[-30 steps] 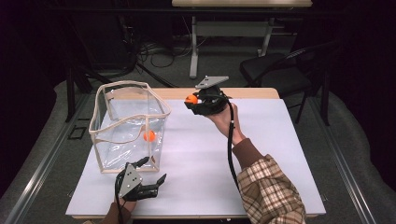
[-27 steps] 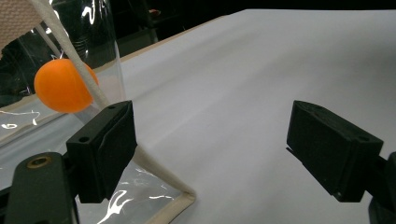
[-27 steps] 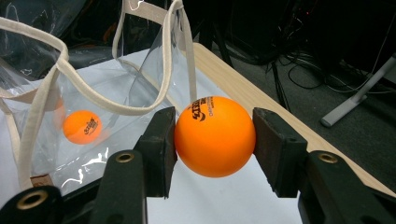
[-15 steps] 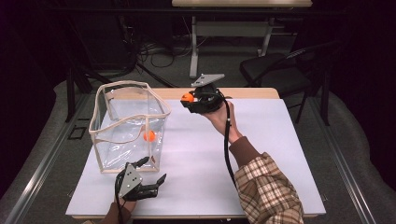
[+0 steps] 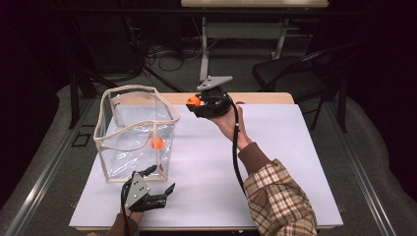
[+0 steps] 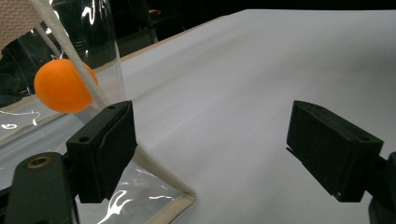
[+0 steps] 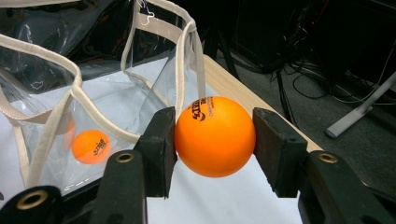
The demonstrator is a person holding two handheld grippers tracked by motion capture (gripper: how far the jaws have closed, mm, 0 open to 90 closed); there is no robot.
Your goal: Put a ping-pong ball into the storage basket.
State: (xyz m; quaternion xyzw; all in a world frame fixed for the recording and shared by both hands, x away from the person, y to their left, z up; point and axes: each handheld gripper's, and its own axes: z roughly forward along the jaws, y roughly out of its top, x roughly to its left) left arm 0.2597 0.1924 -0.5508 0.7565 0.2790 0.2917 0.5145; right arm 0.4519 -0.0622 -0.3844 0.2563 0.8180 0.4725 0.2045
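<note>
— How far had you got with the balls at that point?

— One orange ball (image 5: 157, 143) already lay on the floor of the clear bag (image 5: 140, 93), near its front wall. A second orange ball (image 7: 215, 135) was pinched between the jaws of my right gripper (image 5: 195, 102), one pad on each side of it. I held it up in the air over the far part of the white table (image 5: 295, 147), just beside the bag's right rim and not yet above the opening.

— So the second one wasn't in?

— No. It was lifted and carried close, but I judged the last part was left: bring it across the rim, lower it inside and let go. I saw no other balls on the table, so that looked like the last one, though I couldn't be sure.

— And your other hand?

— My left gripper (image 5: 162, 194) sat low at the near edge of the table, just by the bag's near corner (image 6: 184, 198), jaws spread wide with nothing between them. One jaw stood right next to the bag's trim; I couldn't tell whether it touched.

— Was the bag steady?

— It stood upright and open on its own, its rim a little slack.
</note>
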